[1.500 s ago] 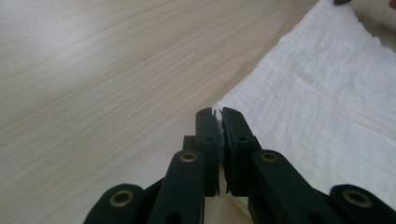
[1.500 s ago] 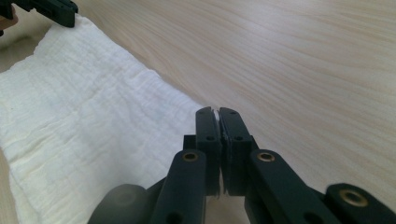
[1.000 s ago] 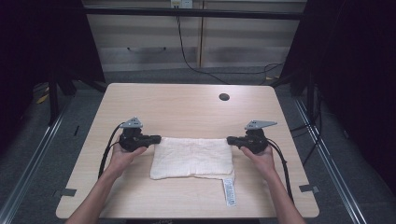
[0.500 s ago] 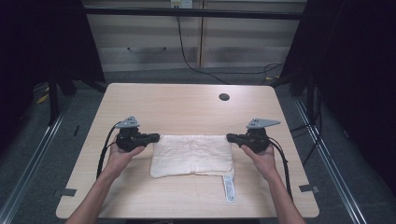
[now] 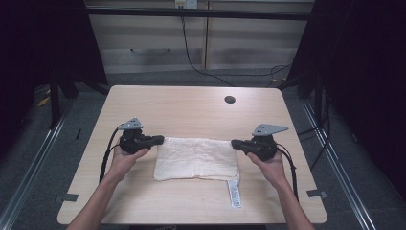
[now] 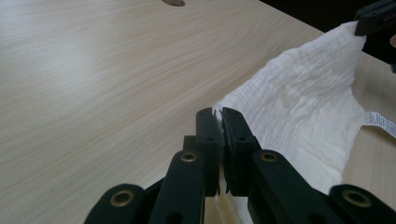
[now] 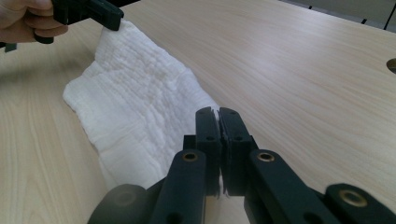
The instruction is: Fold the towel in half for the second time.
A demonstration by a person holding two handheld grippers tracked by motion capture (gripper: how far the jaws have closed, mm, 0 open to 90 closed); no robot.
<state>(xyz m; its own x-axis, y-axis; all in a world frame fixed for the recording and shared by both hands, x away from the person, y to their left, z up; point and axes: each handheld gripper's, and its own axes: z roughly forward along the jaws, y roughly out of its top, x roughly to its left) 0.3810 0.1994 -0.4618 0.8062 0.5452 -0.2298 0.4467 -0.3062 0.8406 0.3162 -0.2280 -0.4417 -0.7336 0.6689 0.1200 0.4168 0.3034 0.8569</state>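
One white towel [image 5: 197,158] is being held in the lower middle of the high view, its far edge lifted off the desk [image 5: 191,105] while its near part and one dangling label [image 5: 233,193] are lying on the wood. One far corner is being pinched by the clenched fingers of the left gripper [image 5: 160,139], the other by those of the right gripper [image 5: 234,143]. The step in hand is judged to be a fold or spread; next, both corners would need carrying together at an even height. Two grippers and one desk hole [image 5: 230,99] are being counted.
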